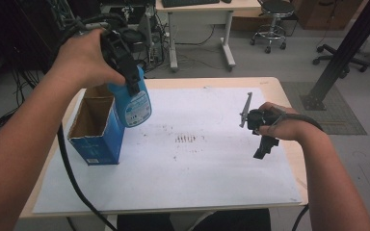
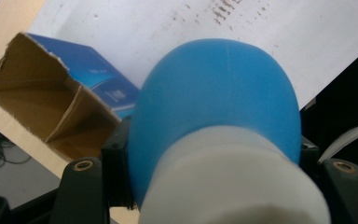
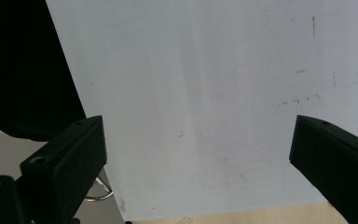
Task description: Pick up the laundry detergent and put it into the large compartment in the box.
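One blue plastic bottle with a white cap (image 1: 133, 103) is clamped in the left gripper (image 1: 127, 72) above the open blue cardboard box (image 1: 96, 127) — the right gripper (image 3: 198, 149) is held wide, empty.

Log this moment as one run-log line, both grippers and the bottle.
left gripper: shut on blue bottle, above open blue box | right gripper: open, empty, over white sheet

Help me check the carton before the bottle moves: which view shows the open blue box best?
The high view: the blue box stands whole on the sheet, open top visible, beside the bottle in the left gripper. The left gripper view shows its torn brown opening, partly behind the bottle.
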A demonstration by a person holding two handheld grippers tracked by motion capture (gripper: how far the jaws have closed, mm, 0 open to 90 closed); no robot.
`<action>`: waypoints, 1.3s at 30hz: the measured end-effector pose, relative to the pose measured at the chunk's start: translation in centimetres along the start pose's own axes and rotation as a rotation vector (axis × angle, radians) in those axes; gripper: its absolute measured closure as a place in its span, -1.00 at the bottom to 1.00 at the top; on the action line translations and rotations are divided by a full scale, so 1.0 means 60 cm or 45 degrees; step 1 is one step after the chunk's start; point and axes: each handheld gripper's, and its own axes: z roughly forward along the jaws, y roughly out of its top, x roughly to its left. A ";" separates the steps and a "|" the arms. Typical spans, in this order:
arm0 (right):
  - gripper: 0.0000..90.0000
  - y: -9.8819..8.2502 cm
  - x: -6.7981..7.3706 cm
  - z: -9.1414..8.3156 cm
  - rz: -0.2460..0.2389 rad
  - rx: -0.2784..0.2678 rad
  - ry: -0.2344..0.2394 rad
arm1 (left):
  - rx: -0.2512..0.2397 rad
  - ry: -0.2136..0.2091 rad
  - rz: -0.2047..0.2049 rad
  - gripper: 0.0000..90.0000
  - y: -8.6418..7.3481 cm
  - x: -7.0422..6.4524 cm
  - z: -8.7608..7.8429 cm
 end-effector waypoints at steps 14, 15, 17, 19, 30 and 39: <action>-0.92 0.003 -0.005 -0.001 0.004 -0.017 0.005 | -0.049 0.006 -0.250 -0.16 -0.038 0.062 -0.059; -0.92 0.003 -0.005 -0.001 0.004 -0.017 0.005 | -0.049 0.006 -0.250 -0.16 -0.038 0.062 -0.059; -0.92 0.004 -0.005 -0.003 -0.002 -0.024 0.003 | -0.065 -0.020 -0.316 -0.16 -0.046 0.079 -0.064; -0.92 0.004 -0.004 -0.004 0.009 -0.027 0.003 | -0.069 -0.030 -0.340 -0.16 -0.049 0.085 -0.065; -0.92 0.017 -0.002 -0.004 -0.007 -0.031 0.008 | -0.075 -0.026 -0.561 -0.16 -0.066 0.115 -0.079; -0.92 0.025 -0.004 -0.002 -0.020 -0.036 0.010 | -0.055 -0.010 -0.743 -0.16 -0.074 0.136 -0.089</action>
